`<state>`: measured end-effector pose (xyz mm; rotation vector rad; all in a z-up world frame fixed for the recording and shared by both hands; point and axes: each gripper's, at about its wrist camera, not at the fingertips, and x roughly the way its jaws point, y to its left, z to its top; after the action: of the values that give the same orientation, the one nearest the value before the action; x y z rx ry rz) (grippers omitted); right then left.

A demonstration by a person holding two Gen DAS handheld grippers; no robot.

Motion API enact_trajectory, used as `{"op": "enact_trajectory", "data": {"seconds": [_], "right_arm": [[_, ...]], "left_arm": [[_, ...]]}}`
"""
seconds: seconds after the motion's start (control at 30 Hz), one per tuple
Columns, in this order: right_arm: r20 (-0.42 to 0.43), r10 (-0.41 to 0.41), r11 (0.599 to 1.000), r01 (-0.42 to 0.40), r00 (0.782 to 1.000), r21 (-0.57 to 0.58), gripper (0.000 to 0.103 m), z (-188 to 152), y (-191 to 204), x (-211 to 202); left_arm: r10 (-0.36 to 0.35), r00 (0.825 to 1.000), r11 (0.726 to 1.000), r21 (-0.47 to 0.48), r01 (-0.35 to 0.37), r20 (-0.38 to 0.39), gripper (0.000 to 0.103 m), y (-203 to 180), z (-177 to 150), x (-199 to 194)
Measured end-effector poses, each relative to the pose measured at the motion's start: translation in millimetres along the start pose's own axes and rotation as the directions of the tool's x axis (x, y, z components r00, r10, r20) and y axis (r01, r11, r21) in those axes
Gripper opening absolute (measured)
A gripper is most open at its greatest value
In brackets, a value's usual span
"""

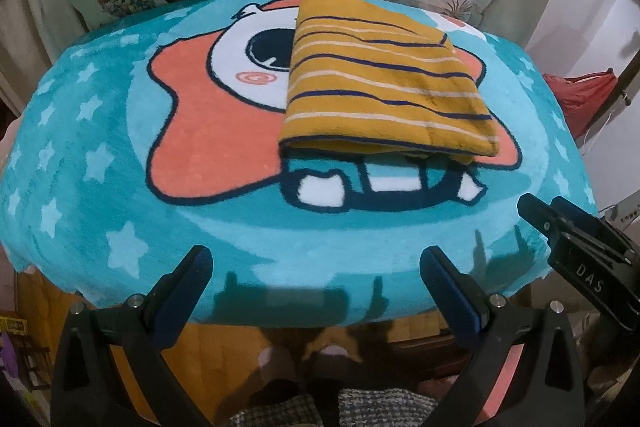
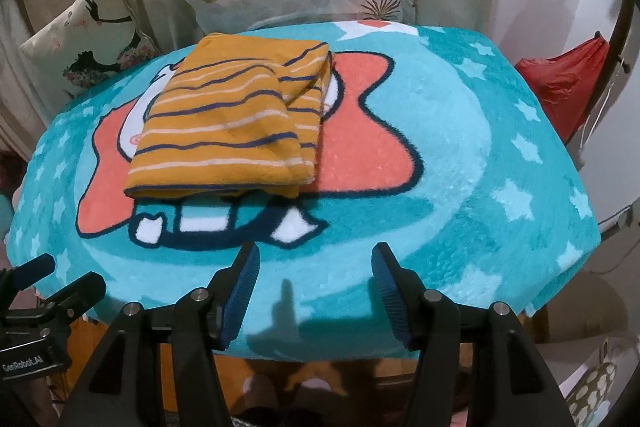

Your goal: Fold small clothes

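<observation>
Left tongs point(image 1: 316, 281) spread wide (empty), right tongs point(image 2: 316, 281) likewise, folded striped garment point(image 1: 384, 83) beyond

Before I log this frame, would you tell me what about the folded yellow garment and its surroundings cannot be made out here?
- Striped garment: its type, and any sleeves or collar, are tucked inside the folds in both views.
- Blue cartoon rug: the character's face is partly covered by the garment.
- Red object: cut off at the right edge in both views; unidentifiable.
- Left gripper and right gripper: open, empty; the hands holding them are out of frame.
</observation>
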<state>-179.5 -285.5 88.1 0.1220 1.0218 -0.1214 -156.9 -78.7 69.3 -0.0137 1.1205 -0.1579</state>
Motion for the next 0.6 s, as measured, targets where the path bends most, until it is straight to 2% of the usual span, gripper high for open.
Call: {"op": "enact_trajectory", "data": {"seconds": [0.6], "right_arm": [[0.019, 0.011, 0.999, -0.010, 1.000, -0.036, 0.064, 5.7, -7.7, 4.7]], "left_arm": [[0.018, 0.999, 0.999, -0.030, -0.020, -0.048, 0.103, -11.9, 3.1, 18.0]]}}
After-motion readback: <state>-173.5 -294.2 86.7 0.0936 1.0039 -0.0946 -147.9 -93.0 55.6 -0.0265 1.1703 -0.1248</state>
